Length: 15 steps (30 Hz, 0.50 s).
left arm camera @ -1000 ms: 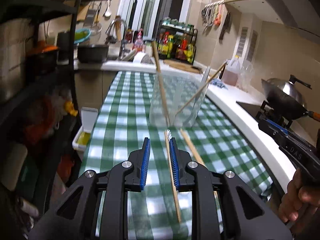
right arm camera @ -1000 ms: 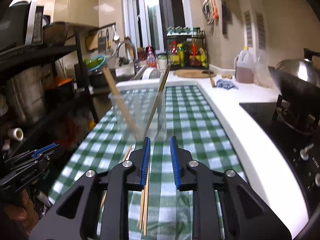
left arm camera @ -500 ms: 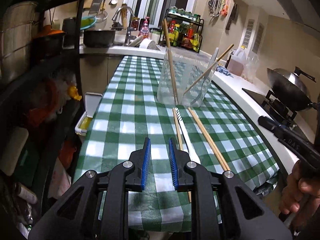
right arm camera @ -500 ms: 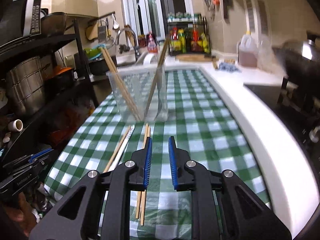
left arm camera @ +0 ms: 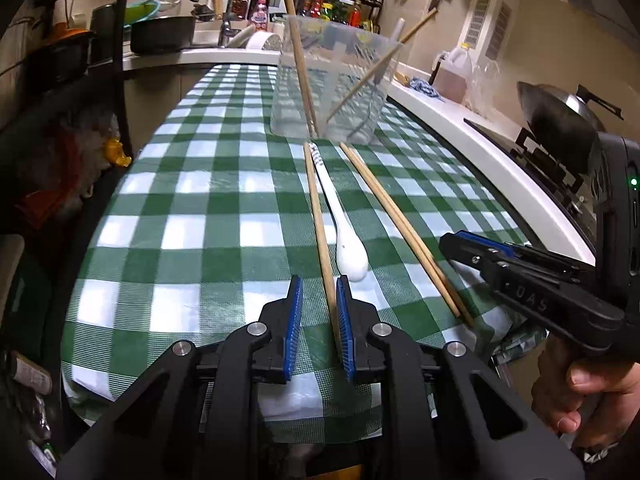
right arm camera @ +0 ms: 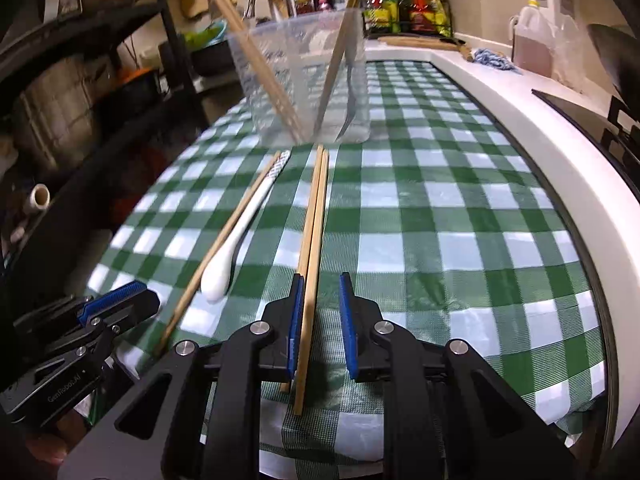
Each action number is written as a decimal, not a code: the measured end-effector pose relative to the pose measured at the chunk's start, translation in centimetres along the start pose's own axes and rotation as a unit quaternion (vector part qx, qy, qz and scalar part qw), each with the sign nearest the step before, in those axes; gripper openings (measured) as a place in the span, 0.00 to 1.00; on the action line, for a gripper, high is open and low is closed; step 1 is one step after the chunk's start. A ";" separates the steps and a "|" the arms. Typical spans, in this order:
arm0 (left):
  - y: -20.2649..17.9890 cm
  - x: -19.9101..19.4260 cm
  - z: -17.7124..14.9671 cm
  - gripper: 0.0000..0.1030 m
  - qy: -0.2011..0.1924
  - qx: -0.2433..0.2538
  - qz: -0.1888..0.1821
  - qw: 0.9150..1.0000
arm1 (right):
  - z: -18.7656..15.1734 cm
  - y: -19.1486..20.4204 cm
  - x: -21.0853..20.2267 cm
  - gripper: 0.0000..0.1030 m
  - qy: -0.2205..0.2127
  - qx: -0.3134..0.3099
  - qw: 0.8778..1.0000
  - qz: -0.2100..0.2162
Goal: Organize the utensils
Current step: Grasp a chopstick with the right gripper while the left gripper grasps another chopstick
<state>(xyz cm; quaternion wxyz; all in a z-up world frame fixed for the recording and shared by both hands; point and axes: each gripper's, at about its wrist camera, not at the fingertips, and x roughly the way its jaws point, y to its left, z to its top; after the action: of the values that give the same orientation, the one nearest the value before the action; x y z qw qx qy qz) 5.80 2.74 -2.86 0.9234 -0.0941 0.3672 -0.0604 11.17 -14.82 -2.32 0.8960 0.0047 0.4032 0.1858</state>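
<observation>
A clear plastic container point(left arm camera: 334, 80) stands on the green checked cloth and holds several chopsticks and a metal utensil. In front of it lie a single chopstick point(left arm camera: 318, 216), a white spoon point(left arm camera: 340, 224) and a chopstick pair point(left arm camera: 400, 224). My left gripper point(left arm camera: 318, 320) is open over the near end of the single chopstick. My right gripper point(right arm camera: 320, 320) is open over the near end of the chopstick pair point(right arm camera: 314, 232). The container point(right arm camera: 304, 76), spoon point(right arm camera: 240, 240) and single chopstick point(right arm camera: 212, 256) also show in the right wrist view.
A black rack point(left arm camera: 60, 80) with pots stands left. A sink and bottles are at the back. A white counter point(right arm camera: 552, 168) with a stove and wok point(left arm camera: 560, 108) runs along the right. The cloth hangs over the table's near edge.
Both grippers have pulled back toward the table's near edge and dropped lower. The left now straddles the single chopstick's end, the right the chopstick pair's end.
</observation>
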 end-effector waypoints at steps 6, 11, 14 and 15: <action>-0.3 0.4 -0.5 0.17 0.005 0.006 0.001 1.000 | -0.5 -0.1 0.6 0.18 0.017 0.000 1.000 -0.012; -0.5 0.5 -0.7 0.17 0.005 0.010 0.001 1.000 | -0.6 0.2 0.4 0.18 0.019 -0.008 1.000 -0.008; -0.6 0.8 -0.7 0.17 0.008 0.013 0.002 1.000 | -1.0 0.6 0.6 0.17 0.026 -0.019 0.999 -0.016; -0.6 0.9 -0.8 0.17 0.009 0.014 0.002 1.000 | -0.9 0.7 0.6 0.18 0.026 -0.021 0.999 -0.020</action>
<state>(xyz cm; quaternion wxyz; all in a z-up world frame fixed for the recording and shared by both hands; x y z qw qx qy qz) 5.88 1.91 -3.84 0.9214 -0.0798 0.3748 -0.0641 10.62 -14.13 -3.27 0.8887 -0.0271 0.4222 0.1769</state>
